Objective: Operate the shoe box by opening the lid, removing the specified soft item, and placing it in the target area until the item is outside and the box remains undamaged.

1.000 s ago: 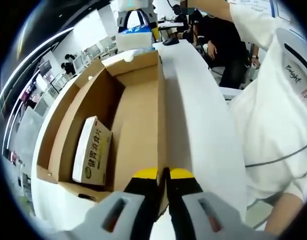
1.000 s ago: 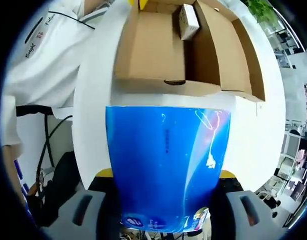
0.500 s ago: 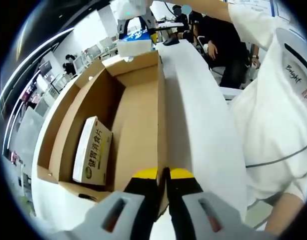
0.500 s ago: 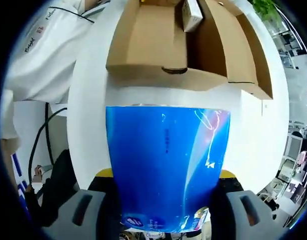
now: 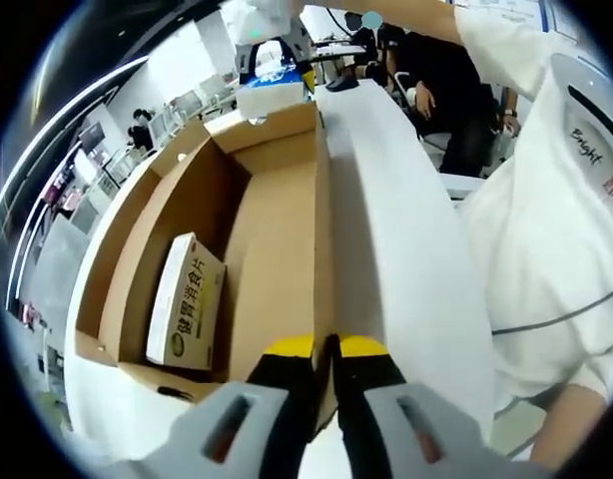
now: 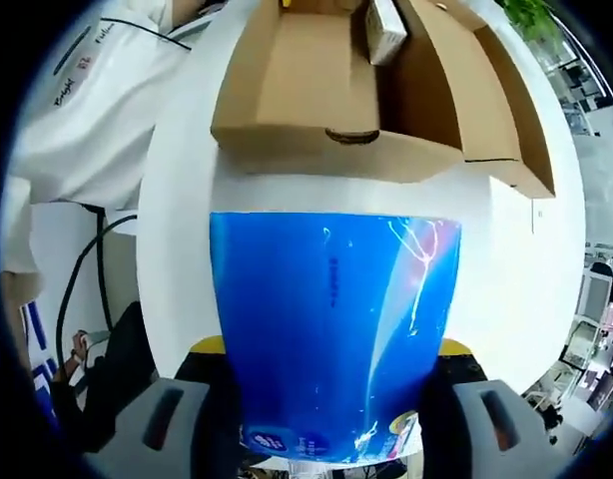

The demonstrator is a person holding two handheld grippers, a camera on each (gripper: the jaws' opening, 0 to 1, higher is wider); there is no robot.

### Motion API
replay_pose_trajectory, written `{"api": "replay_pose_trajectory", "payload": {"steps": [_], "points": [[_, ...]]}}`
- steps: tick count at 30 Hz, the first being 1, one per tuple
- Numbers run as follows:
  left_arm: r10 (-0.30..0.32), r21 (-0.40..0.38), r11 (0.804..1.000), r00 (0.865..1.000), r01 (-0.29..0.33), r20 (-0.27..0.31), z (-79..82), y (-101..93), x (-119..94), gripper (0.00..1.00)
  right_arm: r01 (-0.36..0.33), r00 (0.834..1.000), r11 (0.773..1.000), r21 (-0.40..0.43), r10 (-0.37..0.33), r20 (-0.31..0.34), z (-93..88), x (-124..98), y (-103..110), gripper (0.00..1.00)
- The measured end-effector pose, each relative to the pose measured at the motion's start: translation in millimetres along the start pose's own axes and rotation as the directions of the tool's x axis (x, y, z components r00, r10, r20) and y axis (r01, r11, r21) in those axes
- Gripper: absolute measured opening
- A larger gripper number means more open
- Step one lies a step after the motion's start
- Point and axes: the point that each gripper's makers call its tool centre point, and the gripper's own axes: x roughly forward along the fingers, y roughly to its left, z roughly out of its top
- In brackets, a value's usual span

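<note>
The small carton (image 5: 185, 301) in the shoe box (image 5: 277, 230) carries green Chinese characters, too blurred to read surely. The person's white shirt (image 5: 576, 180) reads "Bright".

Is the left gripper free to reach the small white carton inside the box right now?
Probably not: the left gripper is shut on the shoe box wall, and would have to let go first. The white carton itself lies uncovered.
</note>
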Motion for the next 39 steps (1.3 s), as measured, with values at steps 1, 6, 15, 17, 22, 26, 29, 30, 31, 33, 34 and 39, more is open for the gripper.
{"api": "replay_pose_trajectory", "payload": {"steps": [1,6,15,17,22,26,29,30,31,33,34,39], "points": [[0.000,-0.002,1.000,1.000,0.000,0.000,0.0,0.3,0.0,0.05,0.006,1.000,1.000,0.000,-0.006,-0.010,-0.1,0.0,0.3,0.72],[-0.003,-0.005,1.000,1.000,0.003,-0.005,-0.3,0.6,0.2,0.05,0.027,0.999,0.999,-0.035,-0.028,-0.022,2.5,-2.8,-3.1,0.72],[0.003,0.000,1.000,1.000,-0.003,-0.002,-0.4,0.7,0.0,0.05,0.010,0.999,1.000,0.023,-0.009,-0.048,-0.7,-0.1,-3.7,0.73],[0.000,0.000,1.000,1.000,0.000,-0.005,-0.6,0.7,0.1,0.05,0.018,0.998,1.000,0.023,-0.017,-0.065,-1.4,-0.7,-3.8,0.74],[0.001,0.002,1.000,1.000,-0.001,-0.003,-0.6,0.7,0.0,0.05,0.033,0.995,0.998,-0.044,-0.037,-0.088,-0.3,-2.3,-6.2,0.73],[-0.002,0.000,1.000,1.000,0.002,-0.007,-0.7,0.5,0.1,0.05,0.043,0.994,0.999,-0.030,-0.046,-0.102,-1.6,-3.5,-7.4,0.73],[-0.002,0.000,1.000,1.000,0.002,-0.007,-0.9,0.4,0.4,0.05,0.058,0.992,0.998,-0.024,-0.061,-0.106,-2.4,-4.9,-7.9,0.73],[-0.001,0.000,1.000,1.000,0.001,-0.007,-1.0,0.3,0.4,0.05,0.062,0.993,0.998,-0.021,-0.064,-0.103,-2.1,-5.4,-8.3,0.73],[-0.001,0.000,1.000,1.000,0.001,-0.007,-1.1,0.2,0.5,0.05,0.069,0.993,0.998,0.000,-0.069,-0.100,-2.3,-5.6,-8.3,0.72],[0.002,0.005,1.000,1.000,-0.002,-0.004,-1.1,0.0,0.5,0.05,0.068,0.992,0.998,0.008,-0.066,-0.105,-3.3,-6.2,-6.8,0.72],[0.002,0.007,1.000,1.000,-0.002,-0.002,-0.9,0.1,0.6,0.05,0.067,0.992,0.998,0.008,-0.066,-0.108,-3.6,-6.3,-6.0,0.72],[-0.001,0.006,1.000,1.000,0.001,-0.005,-1.1,-0.3,0.8,0.05,0.082,0.992,0.996,-0.019,-0.083,-0.099,-3.6,-7.5,-8.8,0.72]]}}
